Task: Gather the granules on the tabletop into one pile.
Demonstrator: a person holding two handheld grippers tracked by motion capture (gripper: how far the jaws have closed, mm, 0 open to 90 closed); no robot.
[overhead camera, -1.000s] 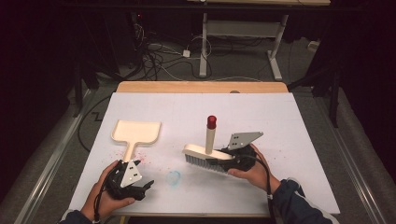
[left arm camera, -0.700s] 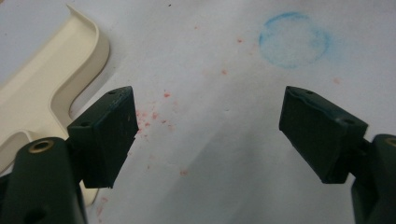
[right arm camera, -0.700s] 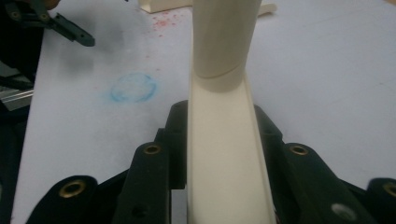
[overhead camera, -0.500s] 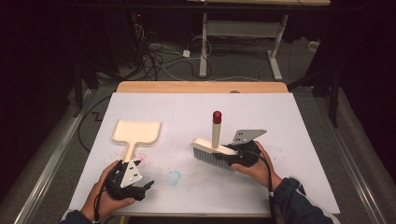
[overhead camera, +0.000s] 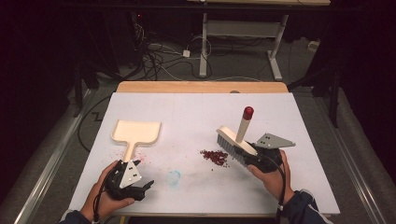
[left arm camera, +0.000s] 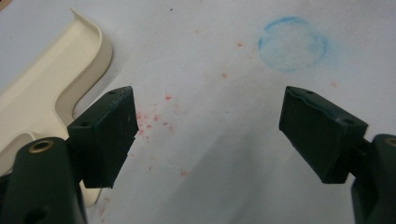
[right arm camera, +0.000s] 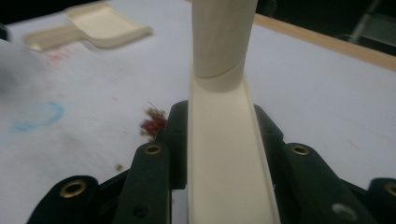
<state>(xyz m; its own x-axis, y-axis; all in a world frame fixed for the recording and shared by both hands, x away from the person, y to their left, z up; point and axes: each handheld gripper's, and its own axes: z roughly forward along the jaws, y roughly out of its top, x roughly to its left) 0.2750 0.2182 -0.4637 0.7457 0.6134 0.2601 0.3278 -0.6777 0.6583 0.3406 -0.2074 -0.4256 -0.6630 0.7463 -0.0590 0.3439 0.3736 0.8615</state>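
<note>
- Now the right gripper (overhead camera: 256, 157) is clamped on the cream plastic hand brush (overhead camera: 235, 140), beside the dark red crumb pile (overhead camera: 214, 157) on the white counter (overhead camera: 196, 116).
- Left gripper (overhead camera: 142, 186) jaws stand apart, empty, near the cream plastic dustpan (overhead camera: 135, 133).

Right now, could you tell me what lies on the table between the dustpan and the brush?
In the high view, a small pile of dark red crumbs and a faint blue ring lie between dustpan and brush.

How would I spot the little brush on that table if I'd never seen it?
Start at the white table and look to its right half, where the right gripper is clamped on the brush. It is cream with grey bristles beside a heap of dark red crumbs; unlike the flat cream dustpan opposite, its upright handle ends in a red tip.
</note>
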